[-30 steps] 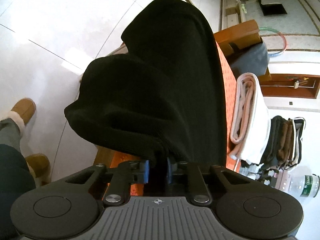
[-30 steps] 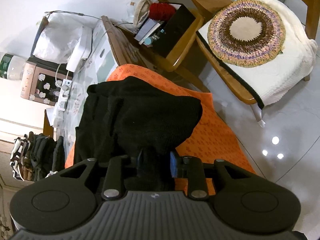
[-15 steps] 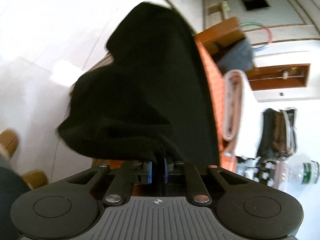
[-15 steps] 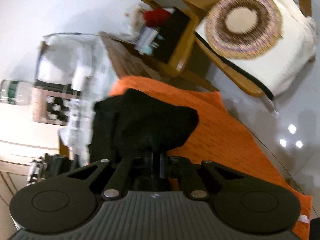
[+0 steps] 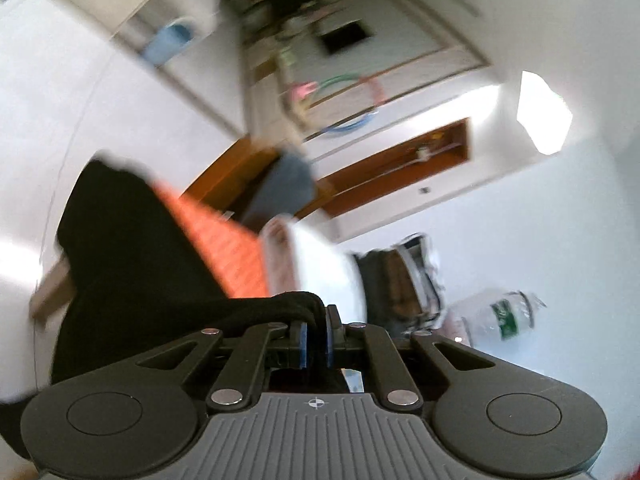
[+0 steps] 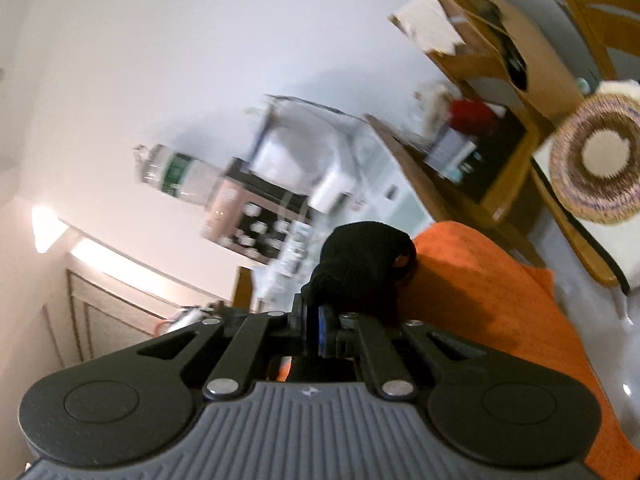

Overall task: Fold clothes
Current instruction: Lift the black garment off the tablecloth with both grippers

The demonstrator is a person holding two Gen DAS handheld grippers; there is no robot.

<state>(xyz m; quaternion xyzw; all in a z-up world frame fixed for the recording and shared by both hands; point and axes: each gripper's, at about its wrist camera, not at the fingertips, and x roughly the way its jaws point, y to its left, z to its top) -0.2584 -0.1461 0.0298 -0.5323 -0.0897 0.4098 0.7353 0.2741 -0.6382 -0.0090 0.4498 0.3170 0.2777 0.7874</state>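
Both hand-held grippers are clenched on the same black garment (image 5: 132,280). The left hand-held gripper (image 5: 316,334) pinches a bunched edge of it between the blue pads, and the cloth runs away to the left of the jaws and forward, hanging broad and dark over the orange cover (image 5: 236,256) of the bench. The right hand-held gripper (image 6: 312,330) grips a smaller gathered knot of the garment (image 6: 364,268), which rises just ahead of and above the jaws, with the orange cover (image 6: 500,312) to its right.

Governing relation: the garment lies between the two grip points, and most of its bulk is on the left gripper's side. Its long axis appears to run from the left gripper's pinch out along the near edge of the orange cover, though blur keeps this uncertain. Whether the cloth is being raised to spread or carried over to close a fold cannot be told from these views; both fit.

Surface: the orange cover is a textured mat. It should resist sliding cloth.

Room, relative to the orange cover: beyond it lie a folded white textile (image 5: 316,252) and a stack of dark folded clothes (image 5: 400,276). A green-labelled bottle (image 6: 176,174) stands farther off, and a chair with a round woven cushion (image 6: 596,164) stands to its right.
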